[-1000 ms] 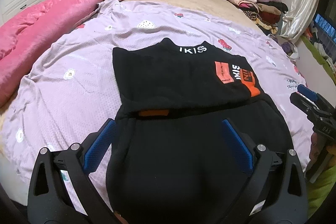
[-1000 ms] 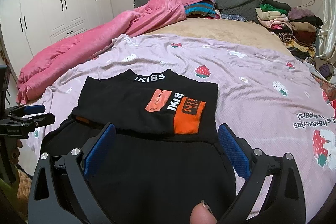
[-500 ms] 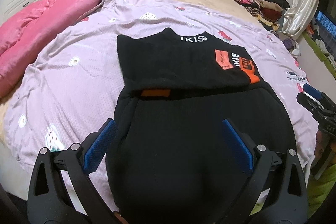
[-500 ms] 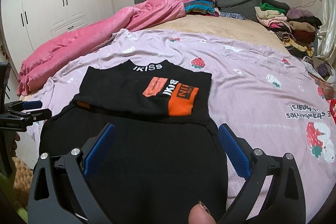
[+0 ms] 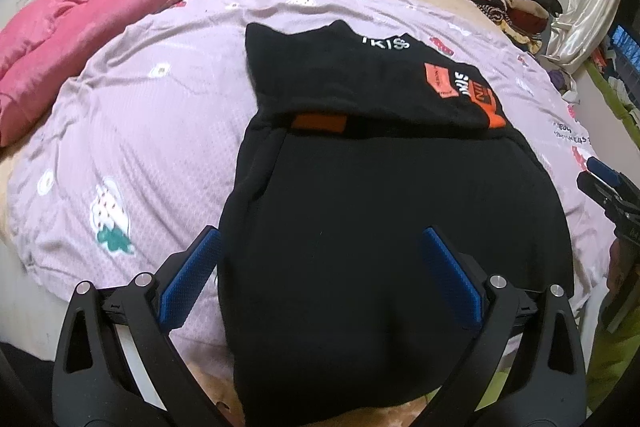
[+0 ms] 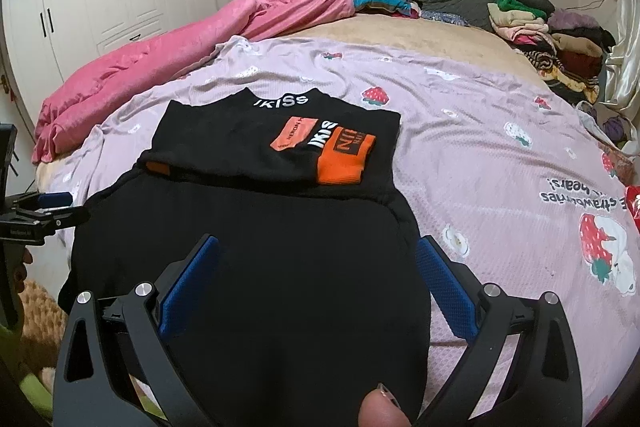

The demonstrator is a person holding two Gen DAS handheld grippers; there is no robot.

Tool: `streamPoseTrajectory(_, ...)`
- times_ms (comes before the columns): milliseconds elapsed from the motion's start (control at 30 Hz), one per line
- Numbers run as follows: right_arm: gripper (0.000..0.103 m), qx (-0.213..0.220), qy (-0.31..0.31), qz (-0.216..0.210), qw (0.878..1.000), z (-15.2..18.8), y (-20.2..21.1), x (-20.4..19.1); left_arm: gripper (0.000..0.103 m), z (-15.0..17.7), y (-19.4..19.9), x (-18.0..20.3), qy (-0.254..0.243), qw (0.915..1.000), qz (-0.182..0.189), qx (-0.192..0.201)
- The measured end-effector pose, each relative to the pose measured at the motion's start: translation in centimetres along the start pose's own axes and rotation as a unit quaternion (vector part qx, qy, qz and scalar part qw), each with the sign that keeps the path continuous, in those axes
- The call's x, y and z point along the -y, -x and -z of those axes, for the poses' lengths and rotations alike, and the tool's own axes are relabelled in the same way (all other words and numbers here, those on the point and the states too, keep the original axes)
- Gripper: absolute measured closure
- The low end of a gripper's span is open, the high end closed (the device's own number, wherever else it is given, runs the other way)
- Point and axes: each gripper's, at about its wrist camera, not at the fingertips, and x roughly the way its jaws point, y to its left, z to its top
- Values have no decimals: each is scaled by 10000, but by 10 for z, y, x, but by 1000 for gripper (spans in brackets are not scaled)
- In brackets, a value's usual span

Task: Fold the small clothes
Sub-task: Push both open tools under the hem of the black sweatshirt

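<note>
We see the pink quilt (image 5: 100, 15) at 10 o'clock on the bed, then the lilac sheet (image 5: 160, 131). Our left tool (image 5: 320, 259) gapes wide, holding nothing, over the black top (image 5: 360, 211), which lies mid-sheet, sleeves folded in, collar at 12. Our right tool (image 6: 316, 267) is wide too, empty, above the hem; folded clothes (image 6: 552, 35) sit at 2 o'clock

Top (image 6: 276, 143) on sheet (image 6: 500, 155), mid-bed.

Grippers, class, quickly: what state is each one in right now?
Left gripper: open, holding nothing, above the black garment.
Right gripper: open, holding nothing.
</note>
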Motion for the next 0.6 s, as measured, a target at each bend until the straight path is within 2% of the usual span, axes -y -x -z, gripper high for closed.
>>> streamPoseTrajectory(600, 5, -60, 106, -121, 9999, 1, -1, -8, 10, 43, 4, -28, 254, 9992, 1, -294)
